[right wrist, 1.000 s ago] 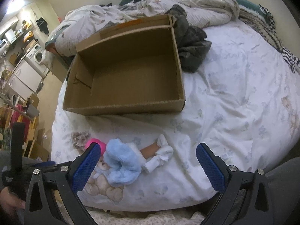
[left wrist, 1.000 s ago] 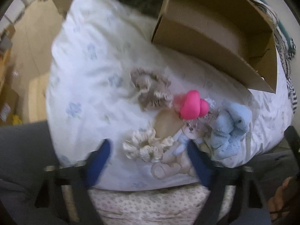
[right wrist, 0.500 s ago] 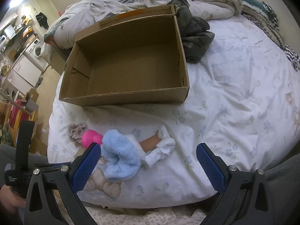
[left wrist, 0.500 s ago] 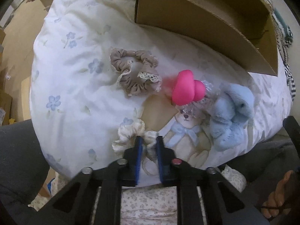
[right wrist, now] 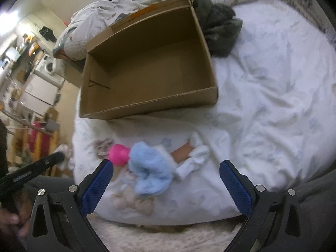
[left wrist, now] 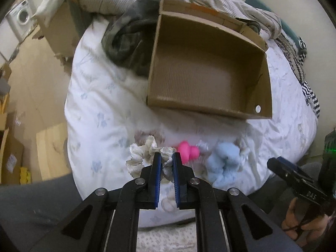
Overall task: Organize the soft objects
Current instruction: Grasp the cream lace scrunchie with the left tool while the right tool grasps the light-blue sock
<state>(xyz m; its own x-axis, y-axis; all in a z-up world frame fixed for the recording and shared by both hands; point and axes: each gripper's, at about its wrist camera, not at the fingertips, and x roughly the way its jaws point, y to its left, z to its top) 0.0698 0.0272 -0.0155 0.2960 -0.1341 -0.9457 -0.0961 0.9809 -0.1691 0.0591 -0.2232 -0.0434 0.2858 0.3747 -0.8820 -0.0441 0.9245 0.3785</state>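
While the left claw [left wrist: 167, 157] is clamped on the cream scrunchie [left wrist: 142, 156], pinching a fold of its ruffled ring between the 2 blue pads, the cardboard box [left wrist: 210, 71] sits straight ahead of it on the bed [left wrist: 100, 109], its open top facing up and nothing visible inside. That is the relation the coming move turns on: the box lies forward of the held scrunchie, with its near wall between the two, so the carry probably has to rise over that wall before release. The box's long axis runs roughly across the left view. The right claw [right wrist: 166, 180] is spread wide and holds nothing, hovering just short of the light blue plush [right wrist: 150, 172], with the pink soft toy [right wrist: 118, 154] touching the plush's left side and a white sock [right wrist: 192, 163] to its right. A taupe scrunchie [right wrist: 103, 147] lies beyond the pink toy.
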